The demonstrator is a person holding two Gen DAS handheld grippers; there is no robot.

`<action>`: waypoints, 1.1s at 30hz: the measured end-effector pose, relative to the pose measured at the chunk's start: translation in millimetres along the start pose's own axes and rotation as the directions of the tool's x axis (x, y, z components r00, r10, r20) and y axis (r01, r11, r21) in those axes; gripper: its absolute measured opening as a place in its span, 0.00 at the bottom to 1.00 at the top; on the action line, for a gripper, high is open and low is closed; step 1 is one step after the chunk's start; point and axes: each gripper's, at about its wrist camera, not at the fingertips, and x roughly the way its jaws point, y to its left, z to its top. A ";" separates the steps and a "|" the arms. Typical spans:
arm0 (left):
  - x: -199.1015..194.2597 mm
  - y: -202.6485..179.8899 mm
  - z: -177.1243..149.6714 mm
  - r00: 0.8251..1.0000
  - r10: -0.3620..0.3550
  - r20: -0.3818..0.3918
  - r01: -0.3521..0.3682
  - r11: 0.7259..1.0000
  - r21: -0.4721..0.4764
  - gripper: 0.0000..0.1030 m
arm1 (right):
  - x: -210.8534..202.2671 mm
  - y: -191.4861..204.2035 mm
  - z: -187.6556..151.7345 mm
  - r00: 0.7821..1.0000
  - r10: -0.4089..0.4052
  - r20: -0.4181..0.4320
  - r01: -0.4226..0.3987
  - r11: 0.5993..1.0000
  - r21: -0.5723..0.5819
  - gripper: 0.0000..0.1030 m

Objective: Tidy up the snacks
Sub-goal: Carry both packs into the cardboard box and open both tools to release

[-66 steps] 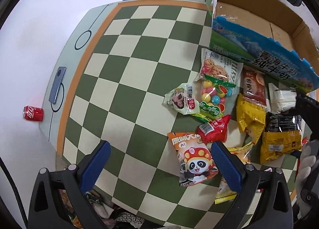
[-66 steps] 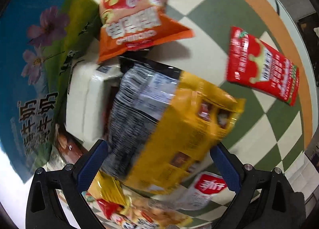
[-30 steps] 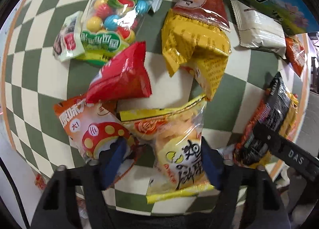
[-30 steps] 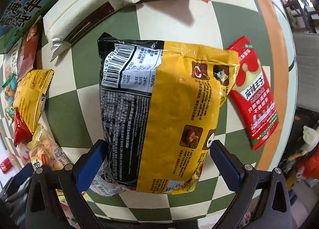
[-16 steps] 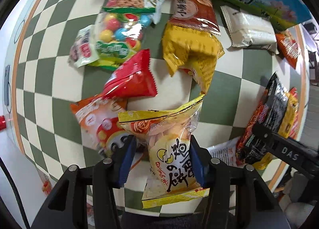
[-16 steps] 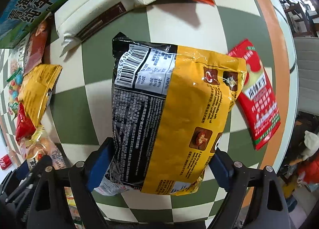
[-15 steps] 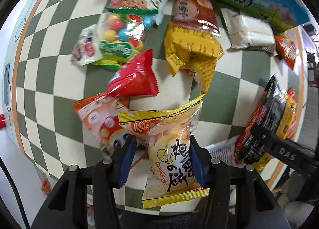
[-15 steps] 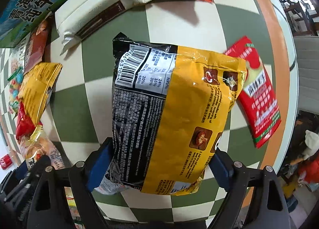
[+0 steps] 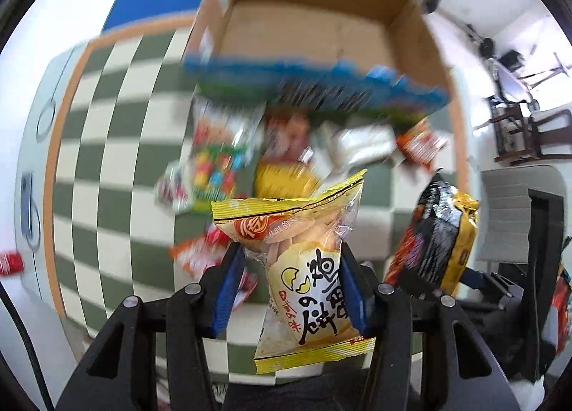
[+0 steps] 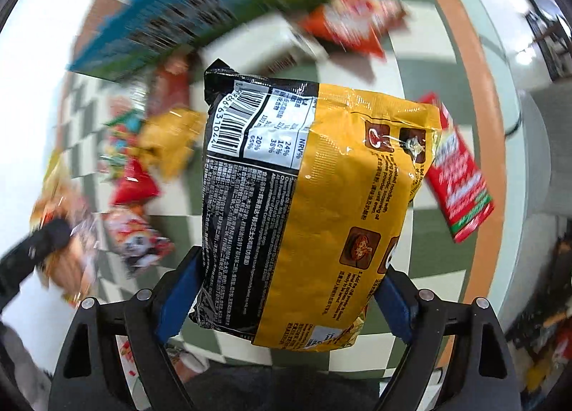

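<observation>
Snacks first: I have the clear and yellow biscuit bag (image 9: pixel 307 268) pinched between the blue pads of my left tongs (image 9: pixel 291 285), lifted above the table. My right tongs (image 10: pixel 282 300) are clamped on the black and yellow noodle packet (image 10: pixel 314 203), which shows its barcode side to that camera. The left view alone looks into the open cardboard box (image 9: pixel 314 28), bare brown inside, and catches the noodle packet (image 9: pixel 436 235) edge-on at right. Only the right view shows a red sachet (image 10: pixel 461 175) lying near the table's orange border. Loose packets lie blurred on the green and cream checked table (image 9: pixel 118 146), in front of the box. Chairs (image 9: pixel 529 132) stand across the room.
</observation>
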 end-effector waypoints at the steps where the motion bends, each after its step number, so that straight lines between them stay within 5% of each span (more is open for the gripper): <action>1: -8.3 -4.7 13.9 1.000 -0.004 0.020 0.003 1.000 0.020 0.47 | -11.5 0.0 5.8 1.000 0.011 0.015 -0.010 1.000 -0.014 0.87; 6: -34.2 -29.6 87.1 0.996 -0.008 0.083 0.000 0.996 0.091 0.47 | -84.4 3.3 59.3 0.991 0.057 0.119 -0.044 0.993 -0.111 0.87; 12: -19.9 -35.0 184.8 0.997 0.018 0.072 -0.026 0.994 0.110 0.47 | -107.1 -4.9 166.0 0.983 0.045 0.176 -0.014 0.985 -0.174 0.88; 21: 65.7 -28.7 293.9 0.996 0.004 -0.092 0.005 0.996 0.092 0.48 | -36.4 -38.2 318.2 0.998 0.010 0.062 0.003 0.979 -0.203 0.88; 33: 118.3 -29.3 326.5 0.984 0.002 -0.180 0.015 0.995 0.094 0.48 | 40.1 -100.7 420.4 0.997 -0.065 -0.036 0.056 0.974 -0.218 0.88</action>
